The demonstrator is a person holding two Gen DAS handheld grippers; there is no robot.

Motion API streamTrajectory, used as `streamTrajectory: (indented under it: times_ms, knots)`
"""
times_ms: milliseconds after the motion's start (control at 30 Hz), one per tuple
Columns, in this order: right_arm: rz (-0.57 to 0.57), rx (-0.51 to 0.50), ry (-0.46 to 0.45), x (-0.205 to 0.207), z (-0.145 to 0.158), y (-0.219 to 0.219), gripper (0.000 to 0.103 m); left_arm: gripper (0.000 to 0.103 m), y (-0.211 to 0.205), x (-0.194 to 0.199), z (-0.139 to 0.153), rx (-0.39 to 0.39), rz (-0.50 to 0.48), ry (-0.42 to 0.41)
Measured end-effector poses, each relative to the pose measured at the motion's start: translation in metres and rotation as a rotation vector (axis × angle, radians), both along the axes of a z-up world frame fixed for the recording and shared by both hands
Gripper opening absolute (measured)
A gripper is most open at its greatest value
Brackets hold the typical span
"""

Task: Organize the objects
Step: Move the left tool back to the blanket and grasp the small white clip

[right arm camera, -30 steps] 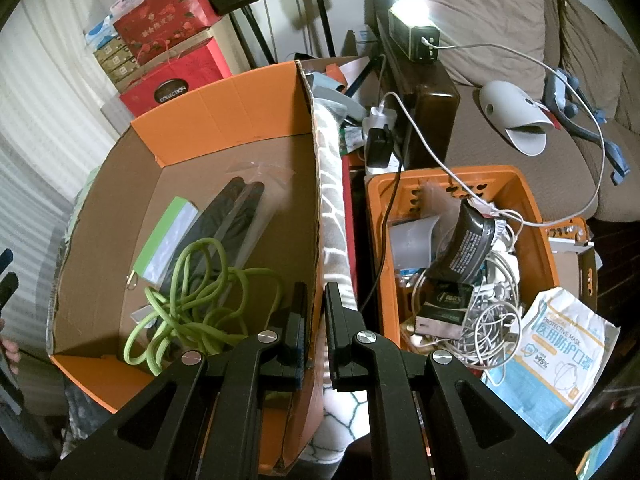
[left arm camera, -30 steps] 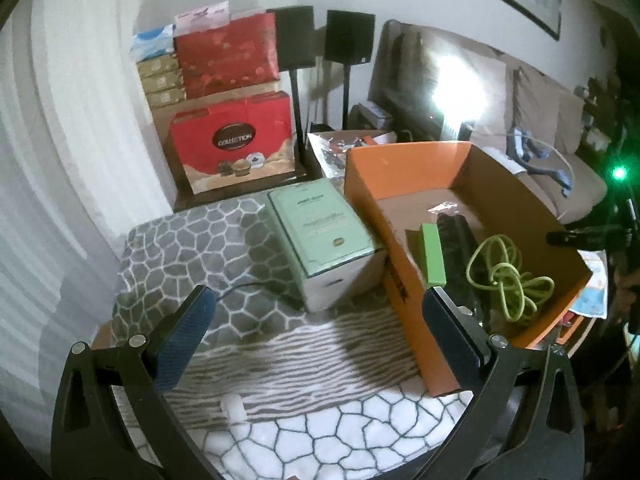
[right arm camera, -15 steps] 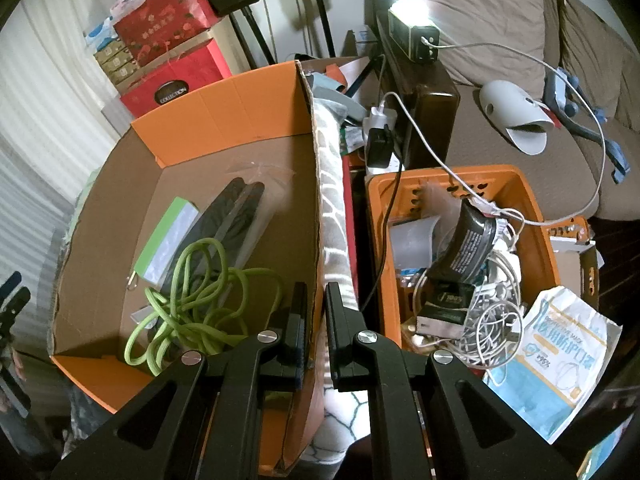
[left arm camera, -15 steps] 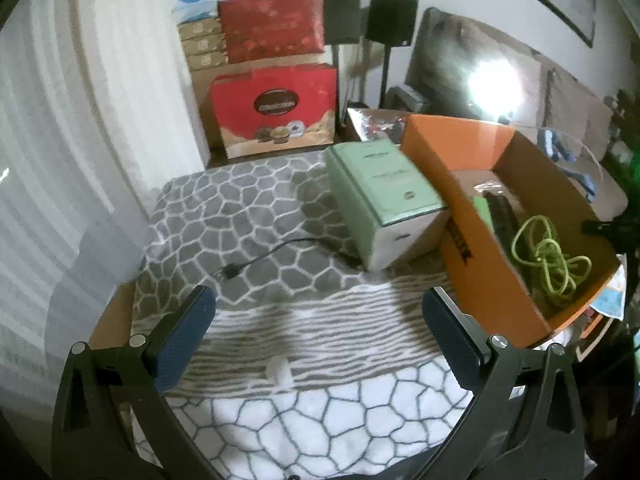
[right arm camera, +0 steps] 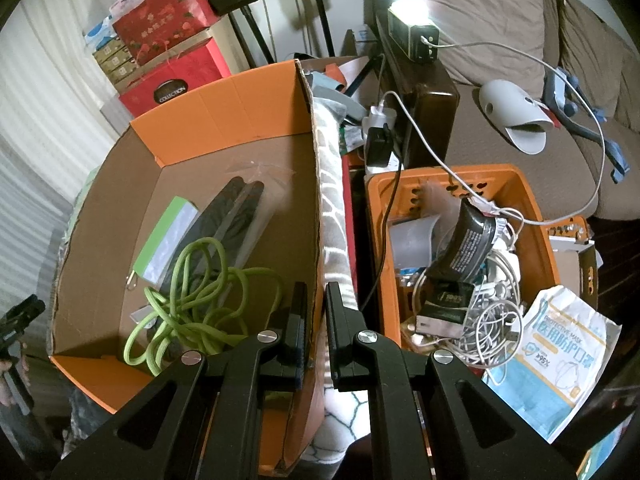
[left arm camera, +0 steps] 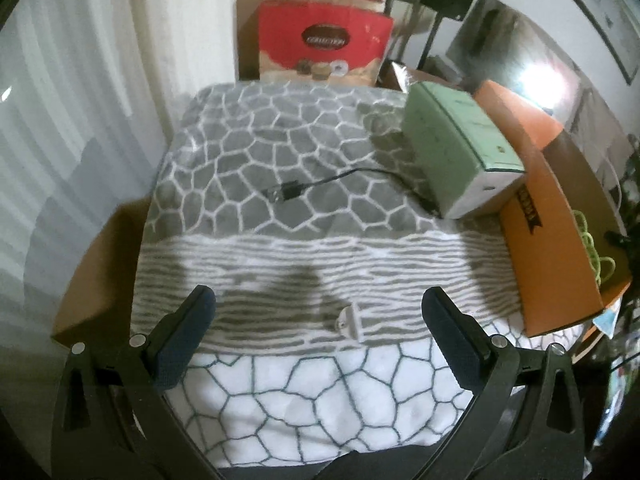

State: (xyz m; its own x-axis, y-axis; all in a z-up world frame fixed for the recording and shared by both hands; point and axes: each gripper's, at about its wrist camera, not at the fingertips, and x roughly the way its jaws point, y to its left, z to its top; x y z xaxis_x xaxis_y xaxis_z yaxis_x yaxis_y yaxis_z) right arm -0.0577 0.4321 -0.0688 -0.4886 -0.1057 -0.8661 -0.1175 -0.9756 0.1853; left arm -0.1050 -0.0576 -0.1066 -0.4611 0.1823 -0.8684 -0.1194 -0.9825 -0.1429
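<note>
The right claw (right arm camera: 316, 320) is clamped nearly shut on the side wall of an orange cardboard box (right arm camera: 224, 92), one finger inside the box and one outside against the patterned blanket (right arm camera: 332, 200) that hangs down beside that wall. Inside the box, close to the gripped wall, lies a tangled green cord (right arm camera: 192, 300); beyond it rest a dark flat object in a clear bag (right arm camera: 232, 216) and a pale green card (right arm camera: 168, 236). Outside the wall stands an orange plastic crate (right arm camera: 532, 216) crammed with white cables (right arm camera: 488, 312) and a dark pouch (right arm camera: 468, 236), with a packet of face masks (right arm camera: 560, 364) at its near corner. A couch (right arm camera: 480, 20) and a bright lamp (right arm camera: 408, 8) fill the background.

The left claw (left arm camera: 318, 328) hangs wide open and empty above the blanket-covered table (left arm camera: 280, 392), near its front edge. A small white clip (left arm camera: 350, 322) lies on the blanket between the two fingers, touched by neither. Farther toward the middle of the table, a black cable (left arm camera: 296, 190) ends in a plug and trails toward the right edge, where a pale green box (left arm camera: 456, 140) sits just beside the orange cardboard box. Red gift boxes (left arm camera: 324, 48) are stacked beyond the table's far edge, and a white curtain (left arm camera: 80, 100) hangs along its left side.
</note>
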Motion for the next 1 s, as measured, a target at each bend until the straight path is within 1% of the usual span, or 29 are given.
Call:
streamTrajectory:
  times_ms: [100, 133, 167, 267, 333, 367, 433, 467, 533, 700, 733, 833, 867, 900, 1000]
  knots:
    - [0.000, -0.001, 0.000, 0.000, 0.000, 0.000, 0.008, 0.102, -0.001, -0.002, -0.008, 0.036, -0.020, -0.032]
    - [0.000, -0.001, 0.000, 0.000, 0.000, 0.000, 0.008, 0.097, -0.001, -0.002, -0.009, 0.038, -0.024, -0.037]
    - [0.000, 0.000, 0.000, 0.000, 0.000, 0.000, 0.008, 0.095, 0.000, -0.002, -0.011, 0.036, -0.028, -0.042]
    - [0.000, -0.001, 0.000, 0.000, 0.000, 0.000, 0.008, 0.082, 0.002, -0.004, -0.018, 0.037, -0.035, -0.065]
    - [0.000, -0.002, 0.000, 0.000, 0.000, 0.000, 0.008, 0.069, 0.003, -0.005, -0.022, 0.045, -0.038, -0.082]
    - [0.000, -0.002, 0.000, 0.000, 0.000, 0.000, 0.008, 0.067, 0.003, -0.005, -0.023, 0.047, -0.041, -0.086]
    - [0.000, -0.002, 0.000, 0.000, 0.000, 0.000, 0.008, 0.057, 0.004, -0.006, -0.026, 0.053, -0.045, -0.093]
    - [0.000, -0.001, 0.000, 0.000, 0.000, 0.000, 0.009, 0.054, 0.005, -0.006, -0.027, 0.054, -0.048, -0.095]
    - [0.000, -0.002, 0.000, 0.000, 0.000, 0.000, 0.009, 0.043, 0.006, -0.007, -0.030, 0.064, -0.057, -0.104]
    - [0.000, 0.000, 0.000, 0.000, 0.000, 0.000, 0.009, 0.033, 0.010, -0.011, -0.038, 0.083, -0.071, -0.127]
    - [0.000, -0.001, 0.000, 0.000, 0.000, 0.000, 0.009, 0.027, 0.010, -0.011, -0.039, 0.085, -0.073, -0.126]
    - [0.000, -0.001, 0.000, 0.000, 0.000, 0.000, 0.009, 0.015, 0.011, -0.012, -0.040, 0.081, -0.077, -0.120]
    - [-0.001, -0.001, 0.000, 0.000, 0.000, 0.000, 0.009, 0.013, 0.010, -0.013, -0.040, 0.087, -0.077, -0.120]
    - [0.000, 0.000, 0.000, 0.000, 0.000, 0.000, 0.009, 0.013, 0.010, -0.013, -0.040, 0.103, -0.080, -0.120]
    - [0.000, 0.004, -0.001, 0.000, -0.001, 0.001, 0.009, 0.013, 0.010, -0.012, -0.038, 0.117, -0.088, -0.107]
